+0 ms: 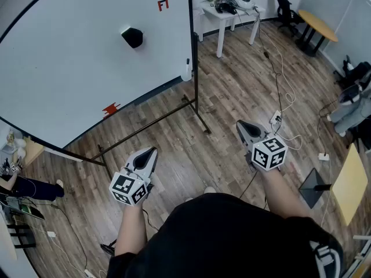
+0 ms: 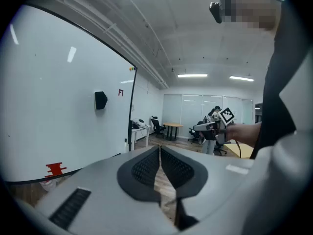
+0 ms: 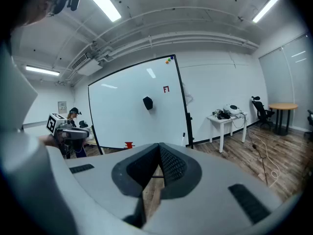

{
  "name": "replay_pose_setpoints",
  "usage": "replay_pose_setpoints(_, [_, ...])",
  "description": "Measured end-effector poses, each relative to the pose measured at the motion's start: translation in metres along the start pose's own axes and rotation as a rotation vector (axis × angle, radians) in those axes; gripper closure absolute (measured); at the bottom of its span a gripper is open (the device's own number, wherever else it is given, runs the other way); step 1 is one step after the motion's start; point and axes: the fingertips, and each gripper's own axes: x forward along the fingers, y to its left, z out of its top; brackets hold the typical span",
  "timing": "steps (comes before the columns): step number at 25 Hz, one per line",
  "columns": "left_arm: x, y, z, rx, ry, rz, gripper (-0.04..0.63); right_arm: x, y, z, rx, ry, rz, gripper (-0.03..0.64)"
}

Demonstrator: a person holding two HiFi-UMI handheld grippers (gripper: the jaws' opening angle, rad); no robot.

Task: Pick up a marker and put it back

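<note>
Nearest the lens, the person's black shirt (image 1: 232,236) fills the lower edge of the head view, with both bare forearms reaching forward over the wood-plank floor (image 1: 232,97). Left gripper (image 1: 152,150), grey with a marker cube at its rear: held out in the air and tipped slightly downward; in its own view the jaws of the left gripper (image 2: 160,149) meet at the tips, with nothing between them. Right gripper (image 1: 239,123), of the same build: likewise held in the air above the floor; its own view shows the right gripper (image 3: 159,147) with jaws together and empty. Large white whiteboard on a black stand (image 1: 87,51): stands ahead and to the left, well apart from both grippers. Black block-shaped eraser (image 1: 132,37): clings to the board's upper middle. Small red object (image 1: 110,108): sits at the board's lower edge; its kind cannot be told. White marker with a dark tip (image 1: 186,69): upright against the board's right frame, low on that edge, well apart from either gripper and untouched. White desk (image 1: 229,13): beyond the board's right side, carrying dark and white equipment.
</note>
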Motion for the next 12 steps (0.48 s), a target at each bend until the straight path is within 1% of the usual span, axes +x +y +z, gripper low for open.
replay_pose_setpoints(6, [0.026,-0.012,0.009,0.009,0.001,-0.004,0.580,0.001,-0.020,0.006,-0.005,0.001,0.018,0.620])
replay_pose_setpoints(12, [0.045,-0.021,0.018,0.017,0.000,0.014,0.580,0.001,-0.040,0.011,0.016,-0.022,0.038,0.620])
